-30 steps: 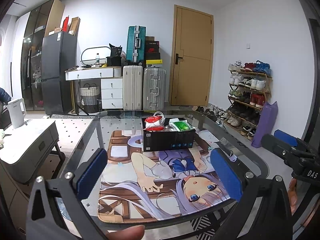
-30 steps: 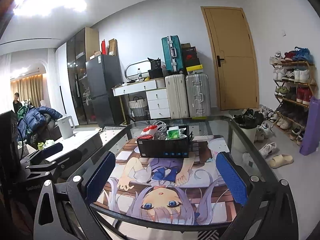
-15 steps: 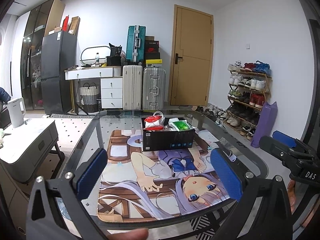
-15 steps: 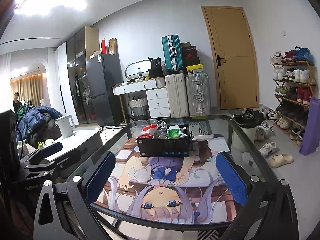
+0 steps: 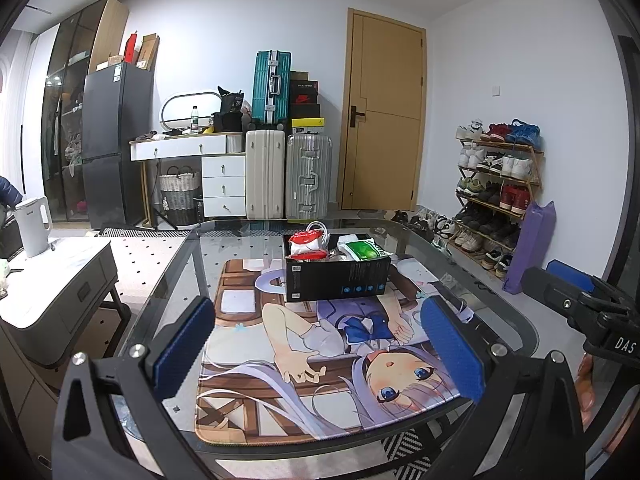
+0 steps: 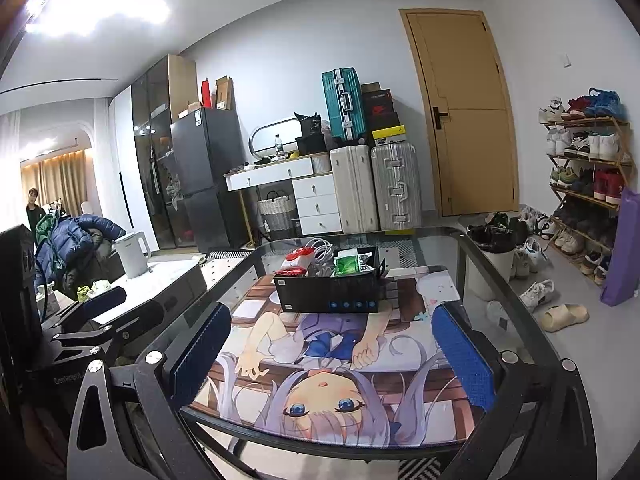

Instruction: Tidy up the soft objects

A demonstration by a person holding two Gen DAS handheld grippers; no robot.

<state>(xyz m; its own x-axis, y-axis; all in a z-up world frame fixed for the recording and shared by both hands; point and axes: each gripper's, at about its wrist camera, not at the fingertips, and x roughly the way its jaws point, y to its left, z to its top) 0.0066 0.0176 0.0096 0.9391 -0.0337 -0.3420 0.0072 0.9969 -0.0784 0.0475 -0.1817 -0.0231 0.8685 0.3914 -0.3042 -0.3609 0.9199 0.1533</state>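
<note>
A black box (image 5: 338, 278) stands on the anime desk mat (image 5: 320, 364) on a glass table; it also shows in the right wrist view (image 6: 330, 292). In it lie a red and white packet (image 5: 306, 240), a green packet (image 5: 366, 250) and a white cable (image 6: 322, 248). My left gripper (image 5: 316, 356) is open and empty, held above the table's near edge. My right gripper (image 6: 332, 356) is open and empty, likewise near the front edge. Each gripper shows at the side of the other's view.
The glass table's rim (image 5: 516, 320) runs around the mat. A white side table with a kettle (image 5: 34, 226) stands to the left. Suitcases (image 5: 288, 176) and a door are behind. A shoe rack (image 5: 496, 184) and loose shoes are on the right.
Both grippers stay nearly still and open. The fingertip at the bottom edge of the left wrist view has dropped out of sight.
</note>
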